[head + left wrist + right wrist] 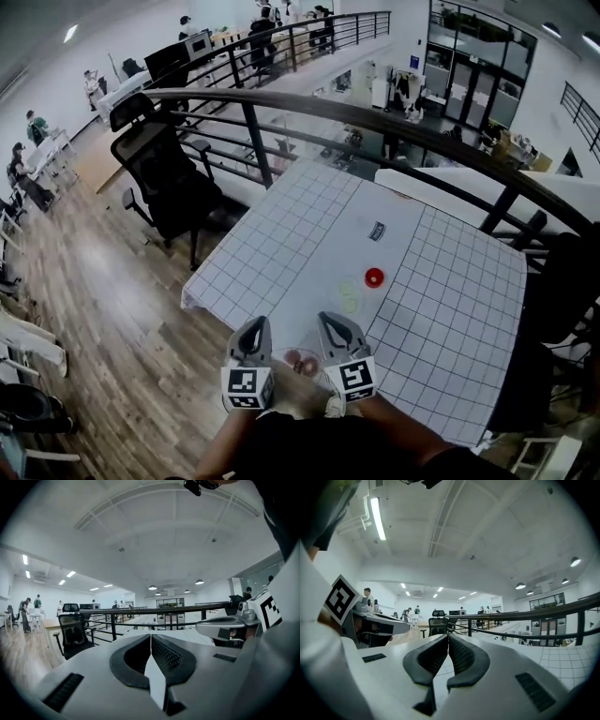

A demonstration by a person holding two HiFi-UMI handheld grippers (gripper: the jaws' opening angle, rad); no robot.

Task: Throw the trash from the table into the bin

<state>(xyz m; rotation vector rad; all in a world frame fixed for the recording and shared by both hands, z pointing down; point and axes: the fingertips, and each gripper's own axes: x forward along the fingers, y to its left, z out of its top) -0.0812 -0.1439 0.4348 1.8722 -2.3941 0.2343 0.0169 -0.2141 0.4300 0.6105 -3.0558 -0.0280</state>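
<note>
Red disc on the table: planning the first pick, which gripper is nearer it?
Right. The right gripper is just below and left of the red disc in the head view; the left gripper lies farther left.

White grid-printed table (281, 234) is mostly bare, with free passage over its left and right parts. The only low obstacles sit near the table's centre: red round disc (374, 277), pale greenish round pieces (349, 296) just beside it, small dark label (377, 231) further back. Black curved metal railing (281, 105) closes off the table's far edge. Black mesh office chair (164, 173) stands left of the table, apart from it; the wood floor (103, 281) between them is open.
</note>
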